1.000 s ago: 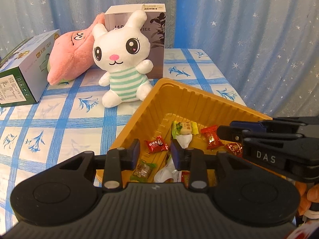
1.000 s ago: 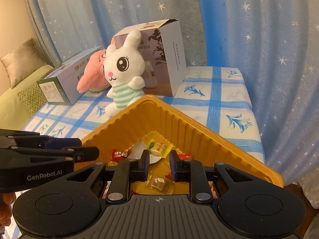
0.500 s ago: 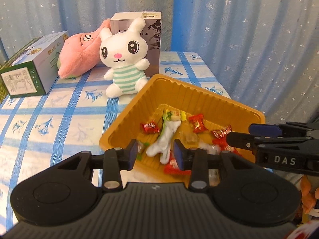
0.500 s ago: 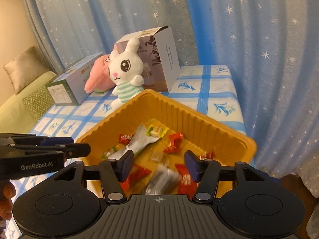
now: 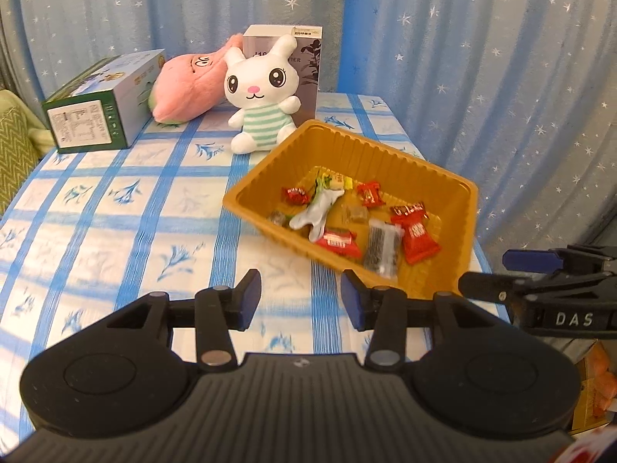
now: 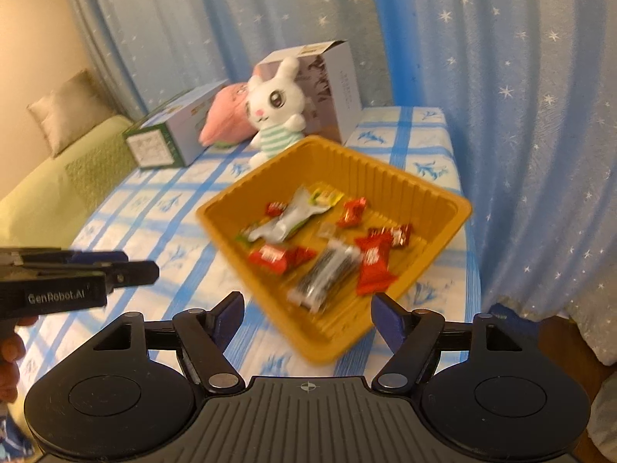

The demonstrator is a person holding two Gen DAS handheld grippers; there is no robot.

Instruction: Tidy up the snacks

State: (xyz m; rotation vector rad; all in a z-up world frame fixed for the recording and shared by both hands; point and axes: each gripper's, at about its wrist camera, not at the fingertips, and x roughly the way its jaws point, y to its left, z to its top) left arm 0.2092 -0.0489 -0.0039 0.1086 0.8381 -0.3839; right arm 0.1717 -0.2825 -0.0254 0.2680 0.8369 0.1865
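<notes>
Both grippers have pulled back and up from the tray point(image 5: 468, 193), which a second ago filled the bottom of each view with my fingertips inside its rim; now I see the whole orange tray sitting flat on the blue-checked tablecloth point(image 5: 115, 231), near the right edge of the table. My left gripper point(image 5: 300, 299) hangs over bare cloth just short of the tray's near corner, its jaws opening with nothing between them. My right gripper point(image 6: 308, 318) has gone from pinched nearly closed to spread wide and is opening further, also empty, with the tray's near corner just ahead of its tips. Inside the tray lie the snacks: red wrapped candies point(image 5: 416, 237), a dark bar in clear wrap point(image 5: 381, 247), a white-and-green packet point(image 5: 318, 210) and a few small pieces. I see no snack out on the cloth in either view. I judge that the last pieces have been dropped in and the sorting is close to finished, or finished. The white plush rabbit point(image 5: 260, 96), pink plush point(image 5: 189, 81) and boxes point(image 5: 100, 104) stand well behind the tray, untouched.
</notes>
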